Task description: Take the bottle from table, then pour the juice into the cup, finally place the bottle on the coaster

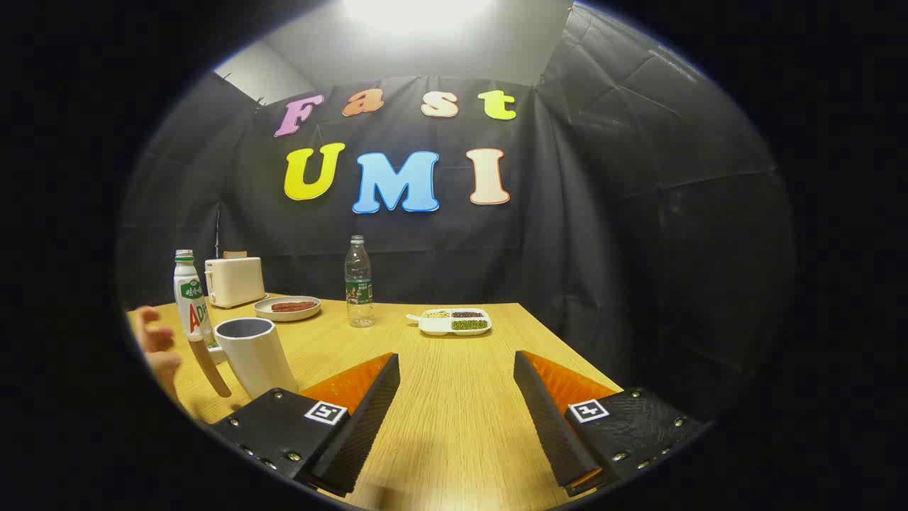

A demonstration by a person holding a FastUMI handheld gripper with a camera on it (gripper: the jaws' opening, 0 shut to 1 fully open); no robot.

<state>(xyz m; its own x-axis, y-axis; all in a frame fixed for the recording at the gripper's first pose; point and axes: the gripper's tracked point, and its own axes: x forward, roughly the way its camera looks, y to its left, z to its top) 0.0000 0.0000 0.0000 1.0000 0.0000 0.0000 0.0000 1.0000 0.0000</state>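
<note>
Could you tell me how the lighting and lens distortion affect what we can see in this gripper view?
In the gripper view, a ceiling light blows out to white glare overhead; the table is evenly lit and sharp. Fisheye distortion tilts the white cup and juice bottle beside the open tongs, while the water bottle beyond them stands straight. A hand near the cup looks soft.
</note>
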